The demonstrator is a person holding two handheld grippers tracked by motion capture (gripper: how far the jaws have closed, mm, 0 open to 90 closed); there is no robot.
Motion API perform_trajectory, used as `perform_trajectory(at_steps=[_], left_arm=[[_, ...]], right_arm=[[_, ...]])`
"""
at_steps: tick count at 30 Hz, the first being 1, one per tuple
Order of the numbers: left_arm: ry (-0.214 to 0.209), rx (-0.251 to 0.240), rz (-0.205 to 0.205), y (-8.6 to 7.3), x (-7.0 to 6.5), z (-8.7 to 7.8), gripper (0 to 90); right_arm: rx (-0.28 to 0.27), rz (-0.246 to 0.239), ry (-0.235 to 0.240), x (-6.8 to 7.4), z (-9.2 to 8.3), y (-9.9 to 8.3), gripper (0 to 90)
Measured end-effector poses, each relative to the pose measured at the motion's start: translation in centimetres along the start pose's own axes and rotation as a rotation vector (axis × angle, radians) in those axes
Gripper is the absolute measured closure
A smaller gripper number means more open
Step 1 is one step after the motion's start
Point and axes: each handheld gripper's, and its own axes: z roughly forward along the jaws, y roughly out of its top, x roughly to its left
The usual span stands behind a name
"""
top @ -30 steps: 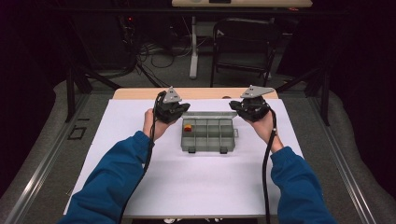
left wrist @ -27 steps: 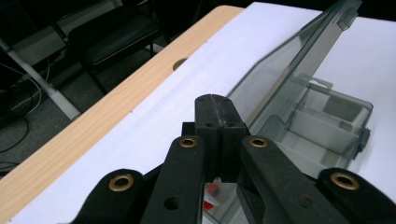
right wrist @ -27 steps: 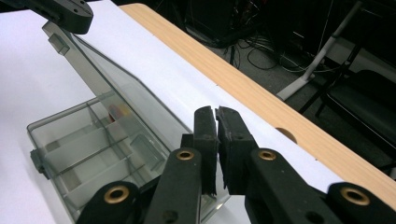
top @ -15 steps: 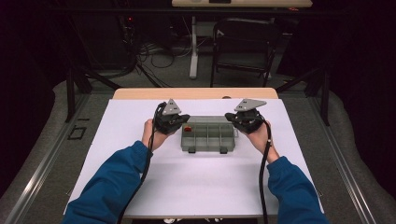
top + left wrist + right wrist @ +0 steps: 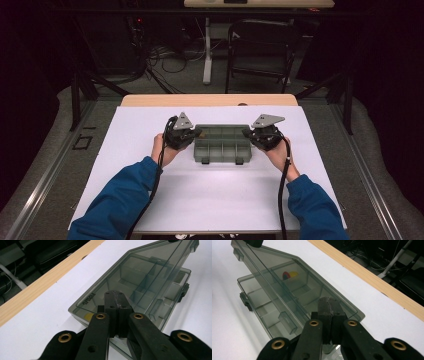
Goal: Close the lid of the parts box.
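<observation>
Left gripper (image 5: 116, 312): we see both black jaws pressed together at lower centre of its view, pinching the near edge of the smoke-grey transparent plastic compartment box's lid (image 5: 140, 277). Right gripper (image 5: 329, 315): same state, jaws closed on the opposite end of that lid, lower centre of its view. Lid is tilted up off the tray, partly open. In the high view we have the left gripper (image 5: 192, 134) and right gripper (image 5: 249, 133) at the box's (image 5: 222, 145) 2 ends, mid-frame on the white table sheet (image 5: 210, 195). A small red-and-yellow piece (image 5: 289, 274) sits in 1 far compartment, upper left in the right gripper view. Wooden table edge (image 5: 210, 100) runs behind the sheet.
</observation>
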Motion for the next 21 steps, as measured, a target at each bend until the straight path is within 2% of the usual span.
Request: perform_trajectory(at_steps=[21], left_arm=[[-0.01,0.048,-0.003,-1.8,-0.3,1.1,89.8]], right_arm=[[0.053,0.007,0.013,0.4,0.9,-1.4,89.9]])
